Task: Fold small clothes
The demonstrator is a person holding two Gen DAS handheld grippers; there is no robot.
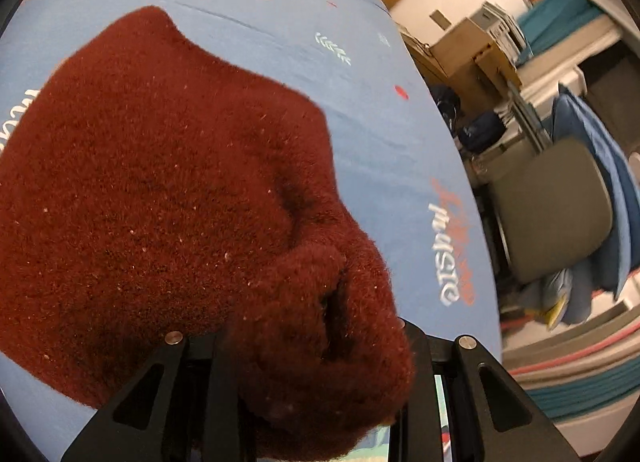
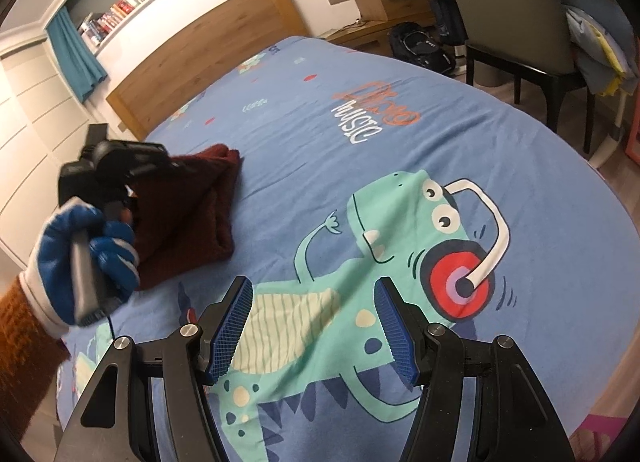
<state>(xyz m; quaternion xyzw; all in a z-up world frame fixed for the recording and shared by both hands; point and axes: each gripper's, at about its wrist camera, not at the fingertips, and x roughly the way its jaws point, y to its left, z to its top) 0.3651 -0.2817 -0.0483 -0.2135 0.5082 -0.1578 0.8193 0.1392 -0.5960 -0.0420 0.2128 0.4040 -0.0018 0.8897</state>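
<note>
Open bedsheet [image 2: 460, 110] right of the maroon garment [image 2: 192, 218].

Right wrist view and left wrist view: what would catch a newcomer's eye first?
The dark red garment fills the left wrist view, bunched between the left gripper jaws. In the right wrist view, a big green dinosaur print with headphones sprawls across the blue bedsheet, framed by the open right gripper.

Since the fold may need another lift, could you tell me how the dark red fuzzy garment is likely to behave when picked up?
The dark red garment will probably be floppy: it bunches and drapes around the left gripper that clamps it. Its fuzzy pile suggests it won't slip easily. Its folded layers look loose, so they may fall open if lifted by one corner.
</note>
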